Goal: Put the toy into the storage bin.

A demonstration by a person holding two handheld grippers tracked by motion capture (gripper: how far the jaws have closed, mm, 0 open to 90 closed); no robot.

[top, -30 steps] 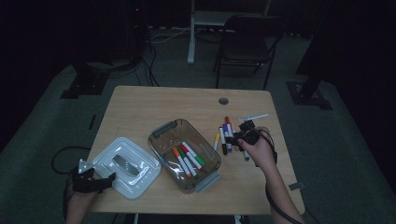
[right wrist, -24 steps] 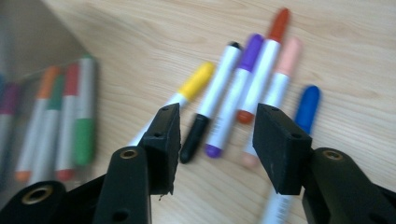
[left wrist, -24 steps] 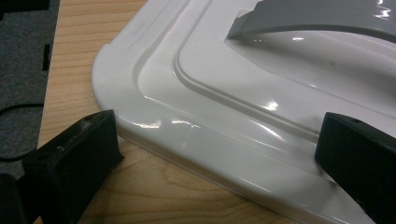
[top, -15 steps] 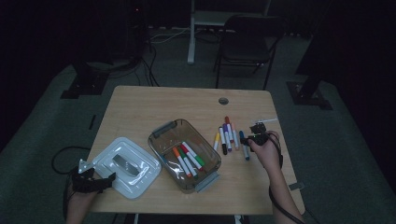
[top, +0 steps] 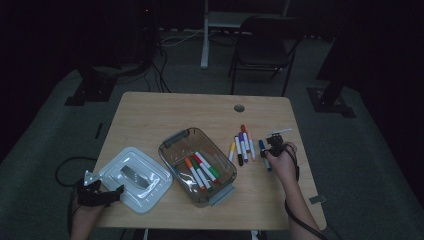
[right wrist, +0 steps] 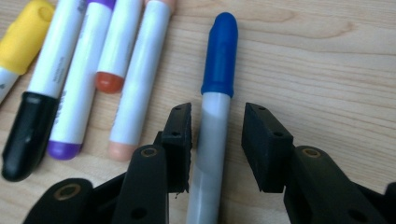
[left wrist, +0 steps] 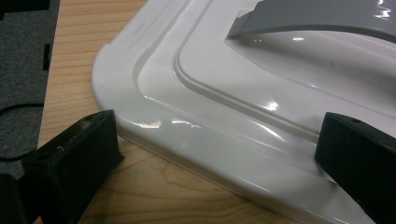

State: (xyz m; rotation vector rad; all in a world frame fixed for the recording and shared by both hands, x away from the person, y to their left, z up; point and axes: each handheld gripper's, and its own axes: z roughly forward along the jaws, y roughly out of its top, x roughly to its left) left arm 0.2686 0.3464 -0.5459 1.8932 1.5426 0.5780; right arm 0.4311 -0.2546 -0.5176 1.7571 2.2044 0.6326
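Closing in on the blue marker (right wrist: 212,126)

My right gripper (right wrist: 215,140) straddles its barrel, jaws narrowing but not yet pressing; my left gripper (left wrist: 210,154) stands apart by the white lid (left wrist: 243,112).

The high view is dim and underexposed: the room beyond the worktop (top: 150,112) falls to near black, and small items render soft and grainy. Both gripper views are bright and evenly lit. In the left gripper view, the white lid (left wrist: 243,112) carries small glare highlights from overhead light. The jaws at the bottom edges appear slightly soft.
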